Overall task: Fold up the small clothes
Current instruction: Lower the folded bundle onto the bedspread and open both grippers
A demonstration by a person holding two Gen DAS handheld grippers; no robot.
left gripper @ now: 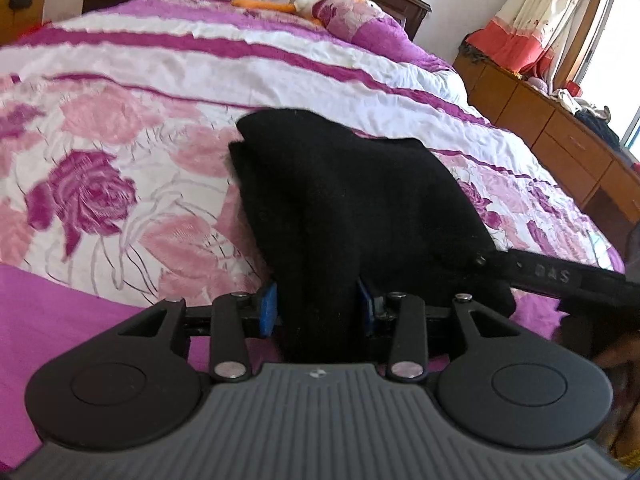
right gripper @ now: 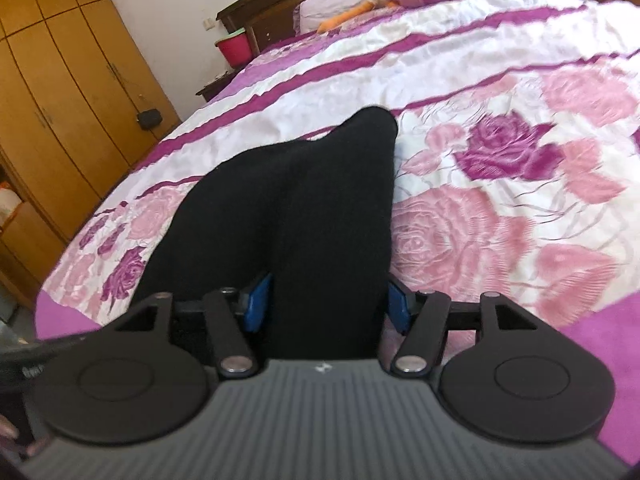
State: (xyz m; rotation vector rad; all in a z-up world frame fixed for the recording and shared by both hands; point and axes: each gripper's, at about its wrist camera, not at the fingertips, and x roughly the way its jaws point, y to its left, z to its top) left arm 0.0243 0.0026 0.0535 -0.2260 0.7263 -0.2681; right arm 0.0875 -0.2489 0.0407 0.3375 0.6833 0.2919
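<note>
While both grippers pinch the same black garment [left gripper: 344,208], the main risk I judge is at the pads themselves: the cloth is thick and bunched between them, so only some layers may be truly caught, and a pull by either hand could drag the inner layers free and let the fold slump.

At the left gripper [left gripper: 318,308], the blue pads [left gripper: 269,308] stand on either side of a thick wad of black cloth, closed onto it; the fabric fills the gap between the fingers and runs forward and to the right of them. At the right gripper [right gripper: 326,300], the blue pads [right gripper: 258,300] likewise press a bunch of the garment from both sides, and the cloth rises ahead of the fingers and spreads to their left. A second danger, in my view, is uneven motion: if one hand moves faster, the span between the two grips would twist and the edges would land askew.

Just beyond the fingers, the garment's far end hangs or lies over the floral bedspread [left gripper: 120,184]; whether it touches the cover I cannot tell. A black strap [left gripper: 560,276] lies to the right of the left fingers, near the cloth, and could snag it.

Farther off, past the garment, are pillows [left gripper: 360,20] and the wooden headboard [right gripper: 256,4], well apart from the work.
</note>
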